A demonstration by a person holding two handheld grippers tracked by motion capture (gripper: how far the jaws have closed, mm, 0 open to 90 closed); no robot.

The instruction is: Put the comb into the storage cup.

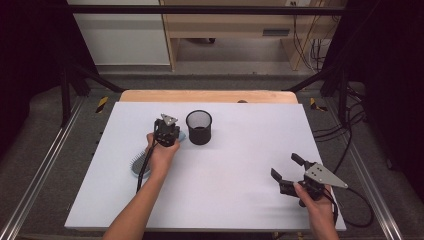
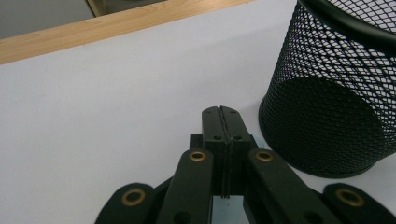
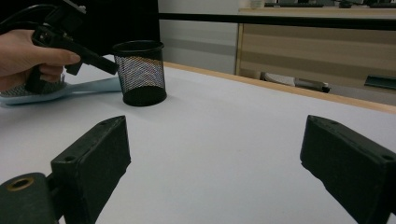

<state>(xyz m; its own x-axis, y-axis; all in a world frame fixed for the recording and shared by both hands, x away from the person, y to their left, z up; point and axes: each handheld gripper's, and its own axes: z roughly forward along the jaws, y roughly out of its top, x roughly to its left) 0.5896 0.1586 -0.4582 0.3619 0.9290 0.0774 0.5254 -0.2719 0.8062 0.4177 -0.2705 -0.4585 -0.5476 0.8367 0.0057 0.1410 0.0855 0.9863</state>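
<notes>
— Nearest to us, that right gripper (image 1: pixel 286 173) is hovering low over the near right part of the white table (image 1: pixel 235 165), and its jaws are standing wide apart with nothing between them.

— And the left gripper (image 1: pixel 166 131)?

— It is sitting farther back, left of centre, with the person's left hand (image 1: pixel 161 156) wrapped around it. In the left gripper view its jaws are pressing together, flat face to flat face. I am seeing a sliver of pale blue under them, but I cannot tell whether they are pinching anything.

— Is that blue the hairbrush?

— Likely the handle end. The blue hairbrush (image 1: pixel 136 165) is lying flat on the table, its bristled head poking out to the left of the hand, its handle running under the gripper toward the black mesh cup (image 1: pixel 199 127).

— How close is the cup?

— It is standing upright just beside the left gripper, on its right, with a narrow strip of table between them. In the right gripper view the brush handle's tip is reaching almost to the cup's base; whether they are touching, I cannot tell.

— And the two grippers?

— Well apart.
</notes>
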